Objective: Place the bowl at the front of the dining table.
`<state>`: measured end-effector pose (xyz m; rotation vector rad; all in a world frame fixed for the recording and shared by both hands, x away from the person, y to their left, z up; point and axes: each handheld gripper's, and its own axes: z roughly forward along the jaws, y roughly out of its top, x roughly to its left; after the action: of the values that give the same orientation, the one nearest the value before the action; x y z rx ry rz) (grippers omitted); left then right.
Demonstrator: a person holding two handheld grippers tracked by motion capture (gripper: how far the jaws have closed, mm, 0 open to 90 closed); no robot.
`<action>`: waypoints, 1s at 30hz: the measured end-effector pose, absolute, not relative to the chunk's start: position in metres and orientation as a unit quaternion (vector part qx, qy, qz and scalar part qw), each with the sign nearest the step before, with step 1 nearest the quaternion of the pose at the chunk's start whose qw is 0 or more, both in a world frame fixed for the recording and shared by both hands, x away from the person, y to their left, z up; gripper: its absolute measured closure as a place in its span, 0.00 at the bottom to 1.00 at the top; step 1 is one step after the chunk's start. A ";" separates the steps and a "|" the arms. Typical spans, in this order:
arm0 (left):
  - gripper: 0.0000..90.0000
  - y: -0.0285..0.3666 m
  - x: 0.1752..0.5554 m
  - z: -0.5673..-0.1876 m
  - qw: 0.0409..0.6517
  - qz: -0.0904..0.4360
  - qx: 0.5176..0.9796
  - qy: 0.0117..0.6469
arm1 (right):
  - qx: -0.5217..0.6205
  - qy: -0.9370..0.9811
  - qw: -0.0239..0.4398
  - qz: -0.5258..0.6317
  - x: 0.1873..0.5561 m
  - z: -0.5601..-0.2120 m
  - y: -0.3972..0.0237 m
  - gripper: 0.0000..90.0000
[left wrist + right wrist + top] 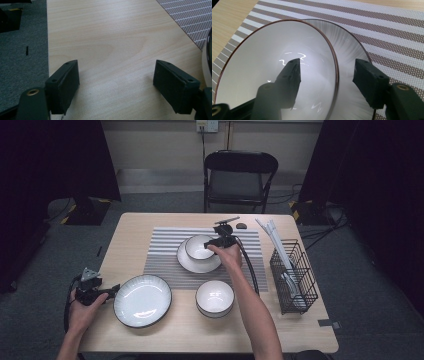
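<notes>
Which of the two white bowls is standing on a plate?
The far bowl, on the small plate on the striped mat; the near bowl sits directly on the table.

bowl (199, 247): white, dark rim | upright | on plate (192, 264): white, flat, on striped placemat (165, 260)

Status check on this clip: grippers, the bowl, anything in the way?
Right hand-held gripper open, jaws straddling the rim of the bowl, pads clear. Bowl seated on the small plate, on the striped placemat. Left hand-held gripper open. No obstruction.
</notes>
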<state>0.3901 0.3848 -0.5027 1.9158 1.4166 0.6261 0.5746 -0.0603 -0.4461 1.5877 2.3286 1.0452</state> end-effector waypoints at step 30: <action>0.22 0.385 0.391 -0.503 0.332 0.240 0.734 0.542 | 0.497 0.772 0.089 0.386 0.554 -0.423 -0.075 0.33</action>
<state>0.3906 0.3850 -0.5028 1.9172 1.4148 0.6278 0.5539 -0.0746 -0.4234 1.4777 2.2982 1.1493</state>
